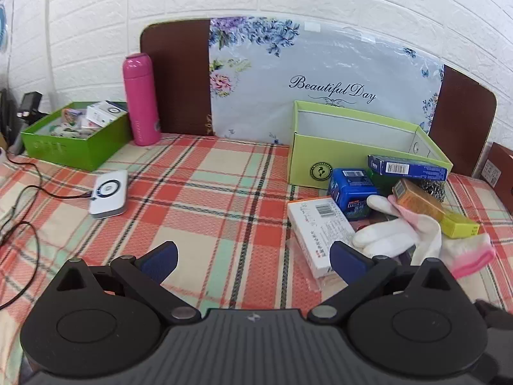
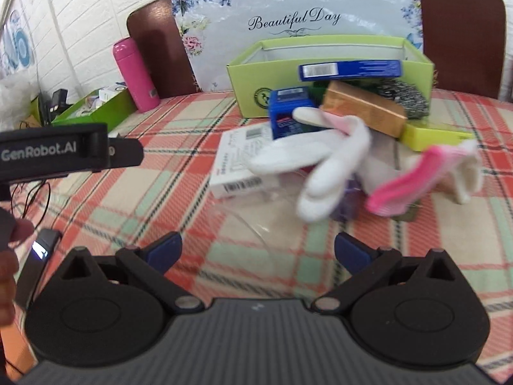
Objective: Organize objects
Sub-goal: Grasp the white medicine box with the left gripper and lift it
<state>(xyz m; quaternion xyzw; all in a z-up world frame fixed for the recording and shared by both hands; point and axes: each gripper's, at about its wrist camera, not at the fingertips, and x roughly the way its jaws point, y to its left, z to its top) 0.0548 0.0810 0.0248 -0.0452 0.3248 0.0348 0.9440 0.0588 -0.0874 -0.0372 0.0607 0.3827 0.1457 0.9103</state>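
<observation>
A pile lies on the plaid cloth in front of an open light-green box (image 1: 352,147) (image 2: 320,54): a white carton (image 1: 317,234) (image 2: 237,163), a blue pack (image 1: 351,192) (image 2: 287,109), a long blue box (image 1: 407,166) (image 2: 349,70), an orange box (image 1: 416,200) (image 2: 362,110), a yellow box (image 1: 458,224) (image 2: 429,134), a steel scourer (image 2: 404,94) and white gloves with pink cuffs (image 1: 400,234) (image 2: 333,166). My left gripper (image 1: 253,256) is open and empty, its right finger beside the carton. My right gripper (image 2: 258,250) is open and empty, short of the gloves.
A dark green box (image 1: 77,138) of small items stands far left with a pink bottle (image 1: 141,99) (image 2: 134,73) beside it. A white device (image 1: 109,192) with a cable lies on the cloth. A floral "Beautiful Day" board (image 1: 320,73) leans on the wall behind. The left gripper's body (image 2: 64,150) shows at left.
</observation>
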